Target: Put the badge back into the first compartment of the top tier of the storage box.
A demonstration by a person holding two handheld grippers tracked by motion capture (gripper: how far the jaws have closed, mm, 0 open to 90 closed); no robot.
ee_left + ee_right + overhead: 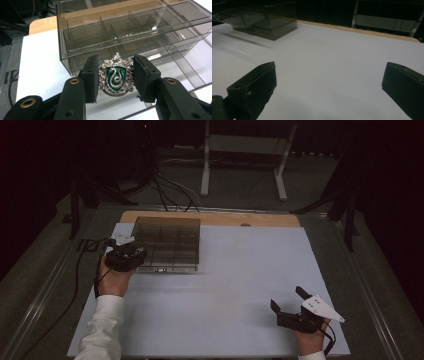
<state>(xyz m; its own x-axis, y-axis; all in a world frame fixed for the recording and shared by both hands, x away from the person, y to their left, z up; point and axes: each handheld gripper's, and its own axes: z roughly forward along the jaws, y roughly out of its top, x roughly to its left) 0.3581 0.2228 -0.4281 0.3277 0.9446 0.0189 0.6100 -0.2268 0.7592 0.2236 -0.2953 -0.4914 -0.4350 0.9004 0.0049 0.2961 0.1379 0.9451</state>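
We've got the white table [240, 285] wide open, the smoky divided box [130, 32] at its far left. Our left gripper [115, 77] pinches the green crest badge [115, 76] by its edges just before the box — poised to drop it in — while the right gripper [292, 302] rests aside, jaws wide and holding nothing.

Organizer box [168, 244] blocks far-left; table [240, 285] elsewhere open.

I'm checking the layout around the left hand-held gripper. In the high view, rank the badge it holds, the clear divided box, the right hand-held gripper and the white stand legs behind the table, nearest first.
1. Badge: between the jaws of the left hand-held gripper.
2. Clear divided box: directly beside it, to the right.
3. Right hand-held gripper: across the table, at the near right.
4. White stand legs: on the floor beyond the table's far edge.
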